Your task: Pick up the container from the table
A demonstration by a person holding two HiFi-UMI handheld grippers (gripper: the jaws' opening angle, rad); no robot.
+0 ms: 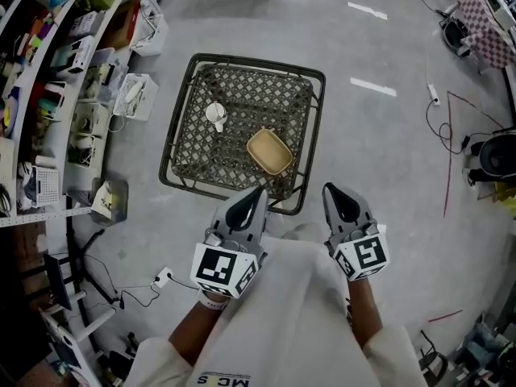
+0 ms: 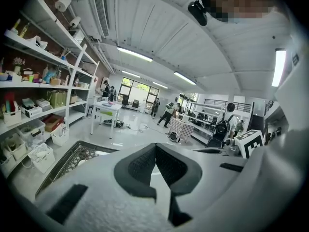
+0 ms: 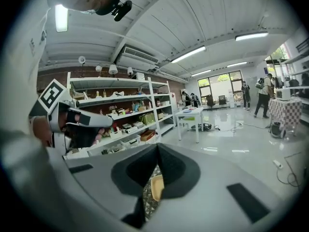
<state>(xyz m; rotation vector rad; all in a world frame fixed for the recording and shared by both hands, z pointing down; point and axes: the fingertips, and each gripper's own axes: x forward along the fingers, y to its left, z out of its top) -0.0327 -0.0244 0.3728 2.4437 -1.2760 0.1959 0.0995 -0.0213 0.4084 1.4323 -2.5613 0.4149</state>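
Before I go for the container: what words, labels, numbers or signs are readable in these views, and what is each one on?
"MC S": dark print on the person's white garment, cut off by the head view's bottom edge, so the reading is uncertain.
Left tool and right tool: their marker cubes carry only black-and-white square patterns, no letters.
Shelf boxes: labels too small to read.
Container: no print visible.

We wear a white garment [image 1: 282,321] behind the grippers. The left gripper [image 1: 259,191] and right gripper [image 1: 330,189] are pale grey shells with black-lined jaws. Each carries a black-and-white marker cube [image 1: 223,269], and a white wristband [image 1: 211,302] sits just behind the left one.
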